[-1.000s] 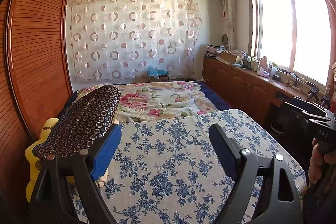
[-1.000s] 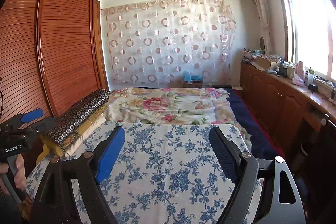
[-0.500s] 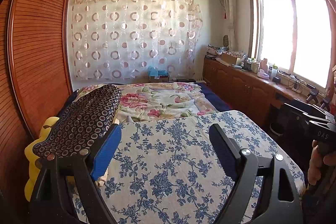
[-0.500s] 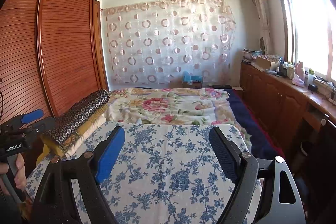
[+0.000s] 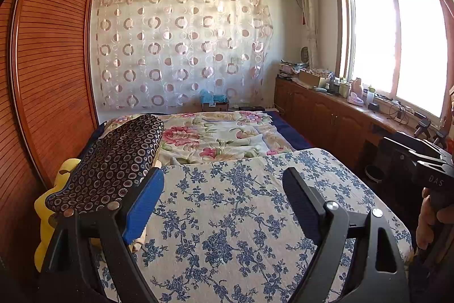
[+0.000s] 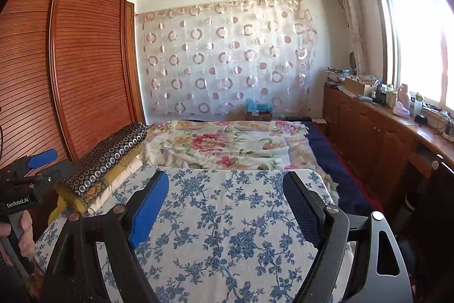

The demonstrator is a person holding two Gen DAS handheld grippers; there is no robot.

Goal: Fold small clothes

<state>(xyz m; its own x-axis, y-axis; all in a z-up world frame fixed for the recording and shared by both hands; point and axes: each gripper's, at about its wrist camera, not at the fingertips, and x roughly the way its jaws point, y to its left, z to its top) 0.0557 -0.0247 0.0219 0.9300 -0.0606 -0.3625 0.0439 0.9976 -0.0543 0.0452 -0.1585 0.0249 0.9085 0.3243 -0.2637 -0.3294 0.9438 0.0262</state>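
Blue-flowered cover fills the near field in both wrist views, spread flat like a work surface. My left gripper hangs above it, jaws wide apart, nothing between them. My right gripper is the same: spread, empty, level over the cover. Each shows in the other's view at the frame edge, handle in my hand, so the two are held well apart, likely to leave the middle of the cover free.

Task thing: I see no small garment lying loose on the cover in either view. Nearest candidate is the stack at the left edge by the wardrobe: dark ring-patterned piece on top, yellow and cream layers below. It looks folded and parked aside, but I can't tell whether those are clothes or bedding.

That fits either folding done and set aside, or no piece brought out, so I'm calling no move.

Beyond: floral quilt, then circle-print curtain on the back wall.
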